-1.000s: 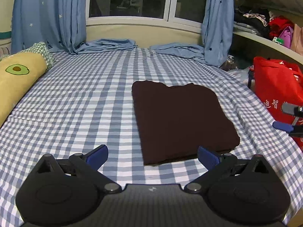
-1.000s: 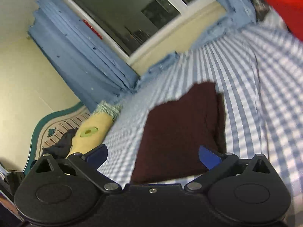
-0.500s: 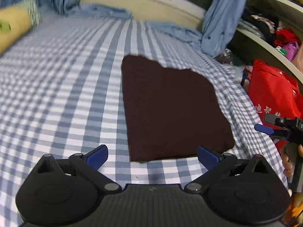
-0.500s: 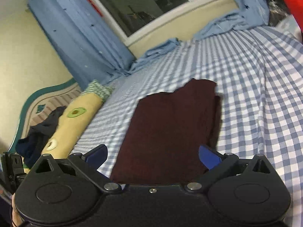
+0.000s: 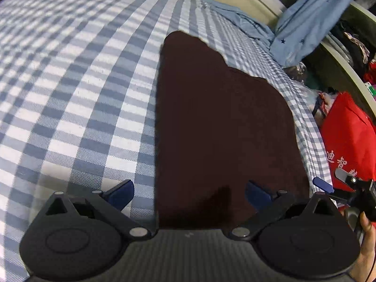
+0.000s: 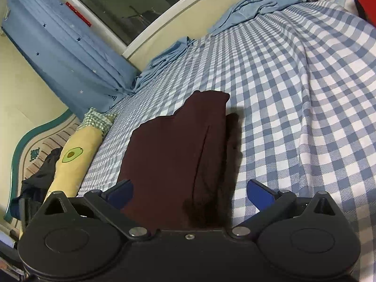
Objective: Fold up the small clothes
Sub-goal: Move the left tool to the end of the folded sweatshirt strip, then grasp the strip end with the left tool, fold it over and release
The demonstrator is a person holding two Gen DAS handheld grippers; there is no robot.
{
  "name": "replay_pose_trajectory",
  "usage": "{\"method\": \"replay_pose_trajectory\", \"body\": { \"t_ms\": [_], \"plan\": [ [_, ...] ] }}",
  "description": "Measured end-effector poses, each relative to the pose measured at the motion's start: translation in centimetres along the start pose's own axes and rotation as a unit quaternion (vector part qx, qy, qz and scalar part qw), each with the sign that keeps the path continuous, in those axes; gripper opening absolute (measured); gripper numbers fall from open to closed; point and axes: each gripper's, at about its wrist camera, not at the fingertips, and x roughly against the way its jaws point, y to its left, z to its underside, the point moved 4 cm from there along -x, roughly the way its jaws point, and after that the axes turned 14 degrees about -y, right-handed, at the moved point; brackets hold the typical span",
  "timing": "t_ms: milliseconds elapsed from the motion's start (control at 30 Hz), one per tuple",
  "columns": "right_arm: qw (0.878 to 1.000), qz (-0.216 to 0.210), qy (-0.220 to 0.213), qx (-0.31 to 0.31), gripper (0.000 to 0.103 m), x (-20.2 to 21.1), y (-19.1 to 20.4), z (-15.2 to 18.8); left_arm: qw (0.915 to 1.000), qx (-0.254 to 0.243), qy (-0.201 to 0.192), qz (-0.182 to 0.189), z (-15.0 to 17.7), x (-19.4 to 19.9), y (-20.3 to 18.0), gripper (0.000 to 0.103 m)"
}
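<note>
A dark maroon garment (image 5: 223, 127) lies folded into a rough rectangle on the blue-and-white checked bed sheet (image 5: 70, 89). My left gripper (image 5: 189, 191) is open and empty, low over the garment's near left corner. My right gripper (image 6: 190, 193) is open and empty, low over the garment's (image 6: 178, 150) near right edge, where a folded layer shows a seam. The right gripper also shows at the right edge of the left wrist view (image 5: 329, 188), with the hand that holds it.
A red bag (image 5: 350, 136) stands beside the bed on the right, under shelves of clothes. Blue curtains (image 6: 70, 54) hang at the window and pool on the bed. A yellow avocado pillow (image 6: 72, 157) and dark clothing lie by the headboard.
Both grippers have moved forward and down toward the garment, which now fills more of each view. Both stay open. The garment has not moved.
</note>
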Motion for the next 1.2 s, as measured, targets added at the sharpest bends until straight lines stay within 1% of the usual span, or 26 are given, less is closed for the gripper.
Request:
{"method": "replay_pose_trajectory", "body": {
  "t_ms": [67,233,300,367,467,567,667,767,833,1000,1100,1167,1200],
  "plan": [
    [1.000,-0.007,0.007,-0.007,0.102,-0.5,-0.4,0.1,0.9999,0.007,0.005,0.007,0.2,-0.6,0.5,0.102],
    [0.999,-0.014,0.013,-0.041,0.102,-1.7,-1.8,0.3,0.9969,0.042,0.013,0.065,0.2,-1.4,0.9,0.102],
    [0.998,-0.020,0.020,-0.061,0.102,-2.3,-2.5,0.3,0.9948,0.061,0.022,0.078,0.3,-2.1,0.9,0.102],
    [0.997,-0.020,0.021,-0.072,0.102,-2.9,-2.9,0.3,0.9938,0.066,0.026,0.085,0.3,-2.6,0.6,0.102],
    [0.997,-0.012,0.023,-0.073,0.102,-4.1,-3.3,0.3,0.9936,0.061,0.028,0.091,0.2,-3.3,0.0,0.102],
    [0.997,-0.008,0.028,-0.071,0.103,-5.6,-3.7,0.5,0.9946,0.048,0.029,0.087,0.1,-3.9,-0.6,0.102],
    [0.998,-0.022,0.017,-0.057,0.103,-7.0,-3.6,0.3,0.9951,0.045,0.031,0.083,0.0,-4.0,-0.8,0.102],
    [0.996,-0.045,0.011,-0.071,0.103,-8.9,-3.4,0.0,0.9937,0.059,0.031,0.090,-0.2,-3.9,-0.5,0.102],
    [0.996,-0.060,0.006,-0.073,0.103,-10.1,-3.2,-0.2,0.9922,0.071,0.028,0.099,-0.2,-3.9,-0.2,0.102],
    [0.994,-0.089,0.016,-0.064,0.103,-12.3,-2.4,-0.5,0.9876,0.081,0.017,0.134,0.0,-3.8,0.6,0.102],
    [0.993,-0.105,0.022,-0.053,0.103,-13.1,-2.0,-0.6,0.9858,0.064,0.008,0.155,0.1,-3.7,0.5,0.102],
    [0.992,-0.111,0.021,-0.048,0.102,-13.2,-1.8,-0.5,0.9859,0.059,0.002,0.157,0.1,-3.6,0.2,0.102],
    [0.992,-0.113,0.021,-0.046,0.101,-13.2,-1.9,-0.5,0.9869,0.052,0.001,0.152,0.1,-3.7,0.0,0.101]
  ]
}}
